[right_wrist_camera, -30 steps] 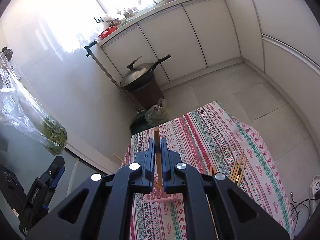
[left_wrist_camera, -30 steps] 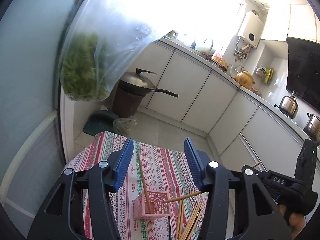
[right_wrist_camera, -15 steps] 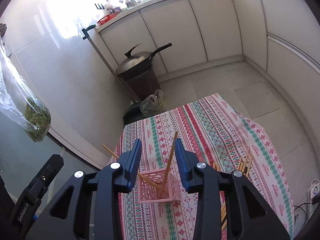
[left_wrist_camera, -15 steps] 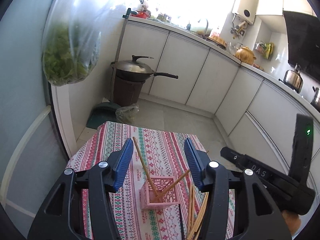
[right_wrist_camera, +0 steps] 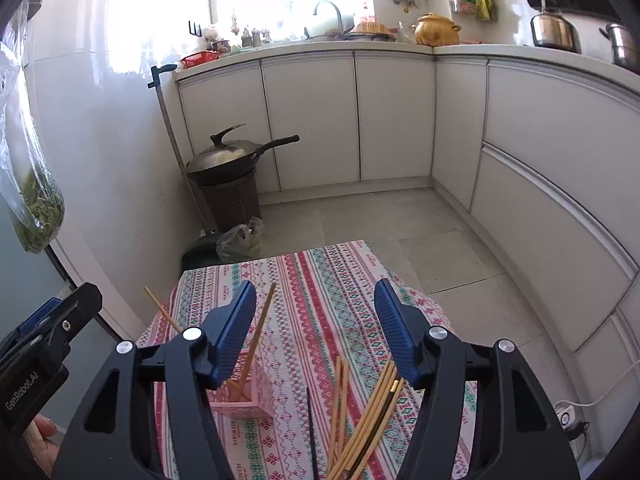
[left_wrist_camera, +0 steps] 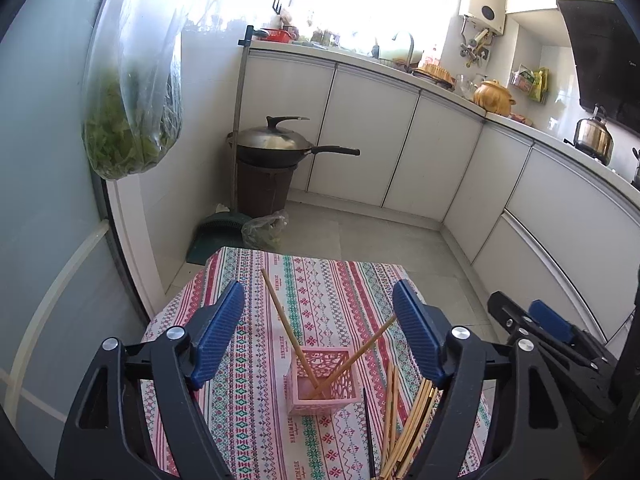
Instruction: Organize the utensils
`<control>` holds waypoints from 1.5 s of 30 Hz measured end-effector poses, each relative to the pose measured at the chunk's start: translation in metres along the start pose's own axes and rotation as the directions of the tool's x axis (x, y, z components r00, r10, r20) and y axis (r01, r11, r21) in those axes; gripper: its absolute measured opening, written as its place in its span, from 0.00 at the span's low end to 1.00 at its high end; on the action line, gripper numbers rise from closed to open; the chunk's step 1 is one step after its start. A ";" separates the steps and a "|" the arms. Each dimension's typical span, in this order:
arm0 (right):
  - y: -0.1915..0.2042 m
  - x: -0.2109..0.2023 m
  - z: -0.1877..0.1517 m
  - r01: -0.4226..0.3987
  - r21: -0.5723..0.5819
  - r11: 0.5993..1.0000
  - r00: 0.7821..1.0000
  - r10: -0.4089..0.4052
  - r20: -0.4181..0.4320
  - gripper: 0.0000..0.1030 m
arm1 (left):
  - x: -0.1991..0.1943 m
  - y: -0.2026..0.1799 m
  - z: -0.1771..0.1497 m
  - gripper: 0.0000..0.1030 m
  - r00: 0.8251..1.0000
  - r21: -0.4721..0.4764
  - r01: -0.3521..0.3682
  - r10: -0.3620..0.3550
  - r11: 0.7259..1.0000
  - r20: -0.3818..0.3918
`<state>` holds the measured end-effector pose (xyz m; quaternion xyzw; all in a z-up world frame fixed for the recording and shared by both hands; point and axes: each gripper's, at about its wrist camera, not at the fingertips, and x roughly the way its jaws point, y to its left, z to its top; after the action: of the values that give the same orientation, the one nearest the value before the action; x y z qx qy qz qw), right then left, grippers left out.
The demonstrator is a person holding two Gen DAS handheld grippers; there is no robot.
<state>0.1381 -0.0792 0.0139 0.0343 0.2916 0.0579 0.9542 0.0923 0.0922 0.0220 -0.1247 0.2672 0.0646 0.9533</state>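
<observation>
Room: kitchen, white cabinets (right_wrist_camera: 394, 120) along the back and right walls, grey tile floor.
Surface: small table under a striped patterned tablecloth (left_wrist_camera: 328, 280), filling the lower centre of both views.
Left gripper (left_wrist_camera: 318, 330): jaws spread wide, nothing between the blue pads (left_wrist_camera: 218, 332); hung above the table.
Right gripper (right_wrist_camera: 316, 328): also released, pads (right_wrist_camera: 394, 330) wide apart, empty.
Pink basket (left_wrist_camera: 322, 376): on the cloth at 6 o'clock in the left view, between the left gripper's fingers; at 7 o'clock in the right view, half hidden behind that gripper's left finger.
Chopsticks in basket (left_wrist_camera: 282, 322): two, crossed, one leaning to 11 o'clock, the other to 1 o'clock.
Loose chopsticks (right_wrist_camera: 366, 412): pile on the cloth just right of the basket, one dark stick among the pale ones.
Left view only: wall water heater (left_wrist_camera: 482, 10) at 1 o'clock; right gripper's body at 4 o'clock.
Right view only: power strip (right_wrist_camera: 566, 416) on the floor at 4 o'clock; left gripper's body and a bit of hand (right_wrist_camera: 42, 438) at 8 o'clock.
Both views: covered wok (right_wrist_camera: 224, 158) on a brown bin; hanging bag of greens (left_wrist_camera: 132, 120).
</observation>
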 end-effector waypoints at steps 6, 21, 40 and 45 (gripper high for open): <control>-0.011 -0.010 -0.002 0.062 -0.007 0.998 0.998 -0.062 0.026 0.74 | -0.001 -0.007 -0.005 0.80 1.000 0.015 -0.009 0.009 1.000 -0.005; -0.062 -0.011 -0.012 0.130 0.097 0.987 0.991 -0.126 -0.047 0.94 | 0.005 -0.020 -0.017 0.93 0.999 0.045 -0.013 0.015 0.999 -0.043; -0.274 -0.010 -0.053 0.227 0.663 0.714 0.963 -0.062 -0.263 0.94 | 0.065 -0.164 -0.087 0.93 0.934 0.321 0.214 -0.098 0.923 -0.342; -0.297 -0.005 -0.062 0.202 0.737 0.645 0.961 0.013 -0.275 0.94 | 0.125 -0.216 -0.102 0.93 0.872 0.399 0.257 -0.033 0.880 -0.488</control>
<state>0.1263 -0.3726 -0.0640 0.4066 0.4108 -0.1157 0.8078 0.1886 -0.1359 -0.0843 0.0679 0.4860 -0.1049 0.8650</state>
